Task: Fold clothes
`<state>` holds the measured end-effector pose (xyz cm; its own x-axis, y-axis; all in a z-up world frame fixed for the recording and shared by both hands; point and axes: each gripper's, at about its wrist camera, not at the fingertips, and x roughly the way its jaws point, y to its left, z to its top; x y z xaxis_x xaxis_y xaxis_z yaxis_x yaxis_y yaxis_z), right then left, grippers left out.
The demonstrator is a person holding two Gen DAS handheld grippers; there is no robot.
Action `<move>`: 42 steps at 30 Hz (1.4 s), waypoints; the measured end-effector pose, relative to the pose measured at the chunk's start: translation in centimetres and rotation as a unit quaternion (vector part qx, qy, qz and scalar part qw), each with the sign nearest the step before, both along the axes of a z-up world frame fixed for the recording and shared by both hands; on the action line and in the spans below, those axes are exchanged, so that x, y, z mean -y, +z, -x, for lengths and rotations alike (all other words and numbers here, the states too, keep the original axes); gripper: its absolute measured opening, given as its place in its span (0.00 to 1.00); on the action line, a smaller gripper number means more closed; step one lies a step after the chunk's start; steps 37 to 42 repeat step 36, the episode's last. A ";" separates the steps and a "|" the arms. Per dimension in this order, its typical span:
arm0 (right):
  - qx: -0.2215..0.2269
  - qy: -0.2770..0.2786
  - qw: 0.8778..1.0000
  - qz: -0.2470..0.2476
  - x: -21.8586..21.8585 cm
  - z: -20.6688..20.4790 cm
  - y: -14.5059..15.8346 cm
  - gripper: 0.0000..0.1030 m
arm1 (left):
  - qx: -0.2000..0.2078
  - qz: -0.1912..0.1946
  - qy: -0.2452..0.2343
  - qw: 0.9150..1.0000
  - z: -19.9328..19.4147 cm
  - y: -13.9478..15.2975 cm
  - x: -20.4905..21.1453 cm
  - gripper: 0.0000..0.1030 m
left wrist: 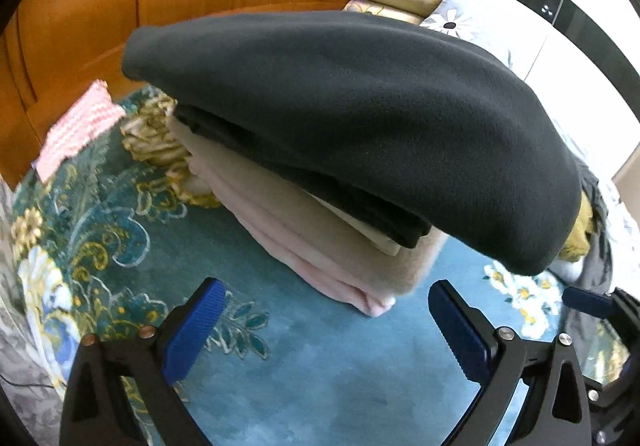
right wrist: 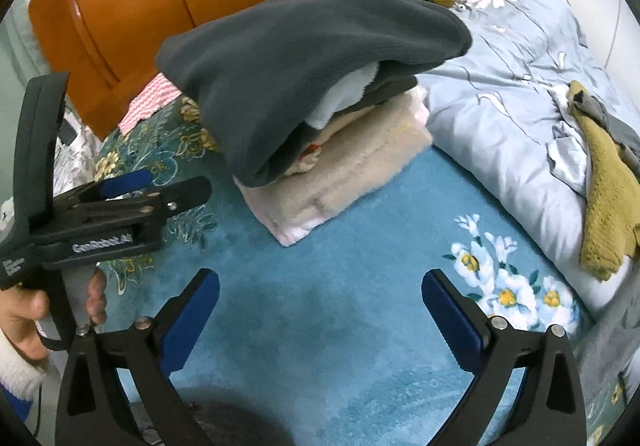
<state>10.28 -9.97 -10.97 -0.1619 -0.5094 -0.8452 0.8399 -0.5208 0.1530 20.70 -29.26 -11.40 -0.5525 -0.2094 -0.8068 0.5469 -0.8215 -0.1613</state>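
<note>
left hand-held gripper (left wrist: 324,320) hovering wide and empty over the blue floral bedspread (left wrist: 320,386), folded dark grey fleece (left wrist: 360,118) topping the stack of folded clothes (right wrist: 340,166) mid-bed, right hand-held gripper (right wrist: 320,310) gaping wide, empty, mustard garment (right wrist: 604,198) lying on the quilt (right wrist: 512,118)

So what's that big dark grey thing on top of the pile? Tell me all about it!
It is a dark grey fleece, soft and fuzzy-looking, folded and lying on top of the pile of folded clothes on the blue bedspread. It overhangs the pile's edges and droops. Something white peeks out beneath it. No gripper touches it.
</note>
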 end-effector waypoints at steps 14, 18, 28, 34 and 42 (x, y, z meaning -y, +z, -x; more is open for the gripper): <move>-0.020 0.009 1.000 0.006 1.1 0.0 -0.5 0.99 | -0.001 0.015 0.000 1.000 -0.2 -0.7 0.2 1.00; -0.020 0.007 1.000 0.007 1.6 0.3 -0.4 0.99 | -0.004 0.013 0.005 1.000 -0.1 -0.8 0.5 1.00; -0.028 0.014 0.999 0.006 2.7 1.0 -0.1 0.99 | -0.008 0.010 0.007 1.000 0.5 -0.7 1.4 1.00; -0.030 0.011 0.999 0.007 2.7 1.5 0.3 0.99 | -0.020 0.003 -0.001 1.000 0.9 -0.4 1.5 1.00; -0.030 0.009 1.000 0.006 2.7 1.6 0.4 0.99 | -0.019 0.004 0.000 1.000 1.0 -0.3 1.4 1.00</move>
